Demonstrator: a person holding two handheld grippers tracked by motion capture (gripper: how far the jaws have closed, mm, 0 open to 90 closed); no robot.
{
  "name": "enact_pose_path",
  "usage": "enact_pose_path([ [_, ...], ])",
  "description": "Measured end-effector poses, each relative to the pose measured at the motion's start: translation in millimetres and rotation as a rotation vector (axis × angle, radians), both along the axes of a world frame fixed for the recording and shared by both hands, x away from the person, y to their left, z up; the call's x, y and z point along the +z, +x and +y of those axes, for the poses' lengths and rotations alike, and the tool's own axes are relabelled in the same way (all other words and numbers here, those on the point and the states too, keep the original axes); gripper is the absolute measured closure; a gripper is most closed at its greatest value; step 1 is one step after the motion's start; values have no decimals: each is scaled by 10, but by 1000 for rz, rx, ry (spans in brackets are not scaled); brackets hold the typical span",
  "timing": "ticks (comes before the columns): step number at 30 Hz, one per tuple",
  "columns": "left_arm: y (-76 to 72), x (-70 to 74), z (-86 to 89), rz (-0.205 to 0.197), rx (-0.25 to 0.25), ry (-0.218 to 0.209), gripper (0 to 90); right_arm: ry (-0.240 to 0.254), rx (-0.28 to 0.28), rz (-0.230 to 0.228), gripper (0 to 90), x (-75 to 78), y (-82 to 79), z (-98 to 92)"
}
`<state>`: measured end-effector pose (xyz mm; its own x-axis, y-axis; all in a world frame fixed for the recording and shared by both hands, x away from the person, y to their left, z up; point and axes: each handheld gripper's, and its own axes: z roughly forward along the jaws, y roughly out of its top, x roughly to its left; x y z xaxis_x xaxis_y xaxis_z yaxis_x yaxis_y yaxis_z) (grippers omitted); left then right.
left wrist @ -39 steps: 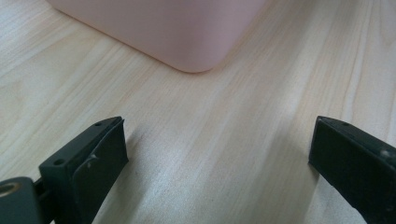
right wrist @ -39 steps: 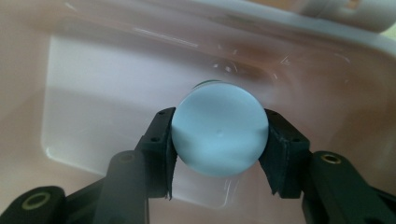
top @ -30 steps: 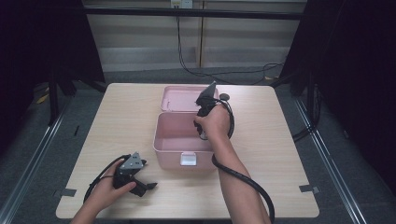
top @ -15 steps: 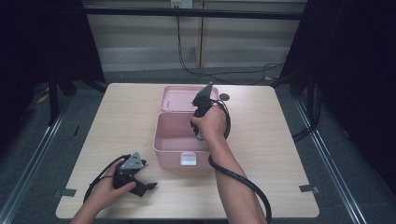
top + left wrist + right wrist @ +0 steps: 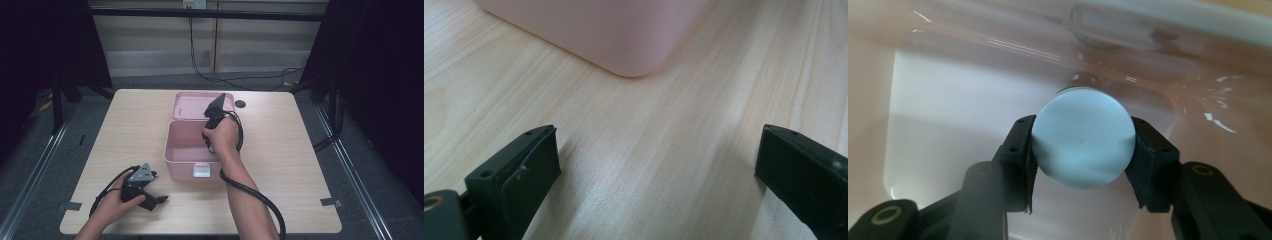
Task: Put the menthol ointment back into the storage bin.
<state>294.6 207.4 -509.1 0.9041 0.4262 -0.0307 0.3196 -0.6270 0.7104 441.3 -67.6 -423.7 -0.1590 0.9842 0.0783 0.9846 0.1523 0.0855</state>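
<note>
An open pink box (image 5: pixel 184 169) stands mid-table, its lid (image 5: pixel 192 106) lying flat behind it. My right gripper (image 5: pixel 209 142) reaches down into the box at its right side, held by a hand. Its jaws are shut on a pale blue round object (image 5: pixel 1083 135), which hangs just over the box's glossy pink floor (image 5: pixel 948 115). My left gripper (image 5: pixel 159 200) rests on the table at the front left, in front of the box. It stands open with bare wood between its jaws (image 5: pixel 656 170), and the box's corner (image 5: pixel 624 35) lies ahead of it.
The light wooden table (image 5: pixel 300 165) has free room on both sides of the box. A small dark round spot (image 5: pixel 240 104) sits right of the lid. Cables trail from both grippers toward the front edge. Dark floor and metal rails surround the table.
My right gripper has shifted slightly left and lower into the box with the pale blue object in it. The left gripper has not moved.
</note>
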Motion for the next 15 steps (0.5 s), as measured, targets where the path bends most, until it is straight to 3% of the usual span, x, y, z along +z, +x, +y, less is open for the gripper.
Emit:
enact_pose_path([
  [15, 0, 0, 0, 0, 0, 0, 34, -6, 3, -18, 511, -106, 28, -5],
])
